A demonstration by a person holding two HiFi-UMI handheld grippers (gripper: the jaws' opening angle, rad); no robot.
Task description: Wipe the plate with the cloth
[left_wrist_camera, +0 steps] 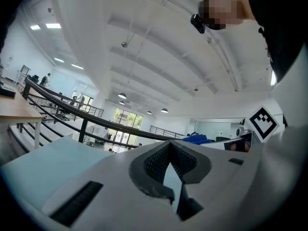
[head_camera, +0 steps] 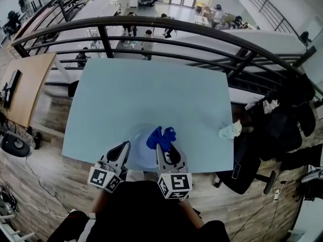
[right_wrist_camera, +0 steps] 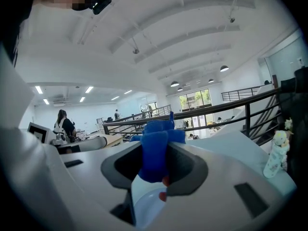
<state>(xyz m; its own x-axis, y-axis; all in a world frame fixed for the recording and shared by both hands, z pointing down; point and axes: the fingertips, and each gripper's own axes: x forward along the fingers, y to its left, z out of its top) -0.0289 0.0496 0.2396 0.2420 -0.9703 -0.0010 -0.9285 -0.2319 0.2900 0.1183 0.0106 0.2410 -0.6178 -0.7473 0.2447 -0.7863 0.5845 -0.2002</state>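
Blue cloth [head_camera: 161,136] sits bunched between the jaws of the right gripper [head_camera: 166,150], which are closed tight on it. Its loose end sticks out past the tips and hangs over the far right part of the plate [head_camera: 140,156]. The plate is pale and lies flat at the near edge of the table [head_camera: 151,95], right in front of the person. The left gripper [head_camera: 121,153] is at the plate's left rim. Its jaws are drawn almost together, with a thin pale sliver of that rim between the pads. The two grippers are side by side with the plate between them. A small white object [head_camera: 229,130] lies at the table's right edge, well apart from the plate. A dark railing [head_camera: 176,26] curves behind the table.
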